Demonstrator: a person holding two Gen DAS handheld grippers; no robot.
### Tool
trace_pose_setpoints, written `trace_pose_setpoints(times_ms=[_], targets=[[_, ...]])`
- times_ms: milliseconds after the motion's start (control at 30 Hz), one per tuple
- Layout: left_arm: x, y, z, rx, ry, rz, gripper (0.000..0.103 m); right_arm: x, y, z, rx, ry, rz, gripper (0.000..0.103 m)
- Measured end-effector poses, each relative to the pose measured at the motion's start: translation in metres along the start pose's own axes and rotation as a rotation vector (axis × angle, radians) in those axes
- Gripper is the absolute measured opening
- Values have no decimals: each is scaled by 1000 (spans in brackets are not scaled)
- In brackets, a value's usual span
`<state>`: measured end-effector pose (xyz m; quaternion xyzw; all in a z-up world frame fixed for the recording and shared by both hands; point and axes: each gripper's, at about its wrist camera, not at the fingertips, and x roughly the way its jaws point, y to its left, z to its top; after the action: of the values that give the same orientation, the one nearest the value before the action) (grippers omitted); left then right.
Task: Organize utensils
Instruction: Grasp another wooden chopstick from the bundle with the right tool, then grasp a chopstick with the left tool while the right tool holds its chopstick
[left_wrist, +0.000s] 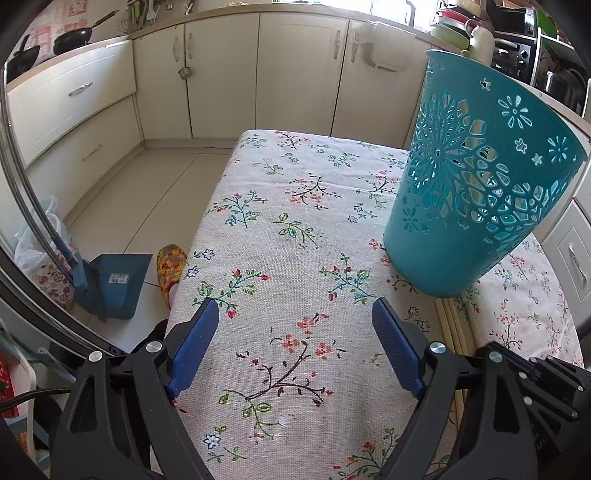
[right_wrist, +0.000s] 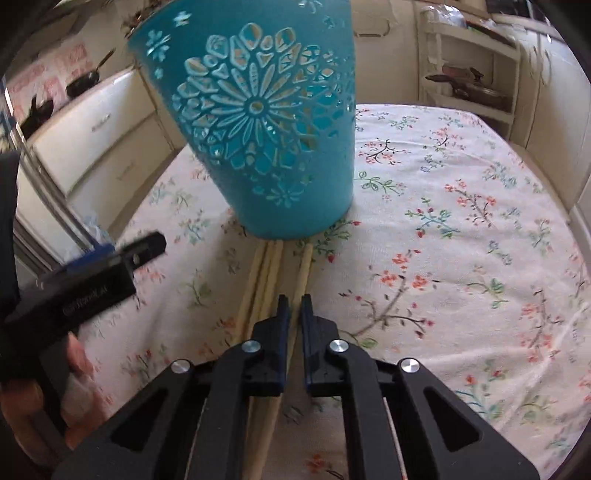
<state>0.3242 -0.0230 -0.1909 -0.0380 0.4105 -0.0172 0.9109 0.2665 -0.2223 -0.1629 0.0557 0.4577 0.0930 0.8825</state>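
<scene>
A teal cut-out basket (left_wrist: 476, 177) stands on the floral tablecloth (left_wrist: 295, 229), also close ahead in the right wrist view (right_wrist: 266, 122). Several pale wooden chopsticks (right_wrist: 266, 273) lie on the cloth with their far ends against the basket's base; they also show in the left wrist view (left_wrist: 452, 325). My right gripper (right_wrist: 294, 306) is nearly shut, its jaws close around one chopstick (right_wrist: 303, 269) just above the cloth. My left gripper (left_wrist: 293, 321) is open and empty, to the left of the basket and chopsticks; it also shows in the right wrist view (right_wrist: 122, 254).
Cream kitchen cabinets (left_wrist: 258, 74) stand beyond the table. A blue dustpan (left_wrist: 114, 284) and a slipper (left_wrist: 170, 266) lie on the floor at the table's left edge. A white shelf unit (right_wrist: 472, 77) stands behind the table in the right wrist view.
</scene>
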Motion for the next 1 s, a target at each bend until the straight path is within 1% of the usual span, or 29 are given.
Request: trace_pose_setpoints(times_ms=[100,133,167,233,267,333,467,600,800,900,933,1000], targets=[[2,-4,0,21,11,-14,81,-7,-12,-6,9,7,-14,6],[2,-8,-1,43,18,-22,81,-11,-19,-10,29,5,-16,6],[1,-16,-3,90,21,-39,81,-13,-26,-12,47,2,-14,6],[-4,-29,-7,150,22,-72,81,-17,-38,-17,98,-9,5,6],[-8,-38,-9,173,27,-97,81,-18,-40,-17,116,-12,17,6],[-11,-52,-14,204,35,-115,81,-17,-42,-18,129,-14,27,6],[-4,-68,-16,211,76,-105,81,-16,-46,-19,139,-17,47,6],[0,-81,-21,238,93,-68,81,-16,-47,-20,152,-18,68,6],[6,-86,-24,256,120,-19,81,-16,-49,-19,167,-15,84,6],[6,-83,-23,232,129,-23,81,-15,-52,-17,172,-16,90,6],[6,-83,-22,229,131,-24,80,-14,-52,-17,171,-16,90,6],[7,-84,-21,226,132,-40,73,-13,-52,-16,164,-22,82,6]])
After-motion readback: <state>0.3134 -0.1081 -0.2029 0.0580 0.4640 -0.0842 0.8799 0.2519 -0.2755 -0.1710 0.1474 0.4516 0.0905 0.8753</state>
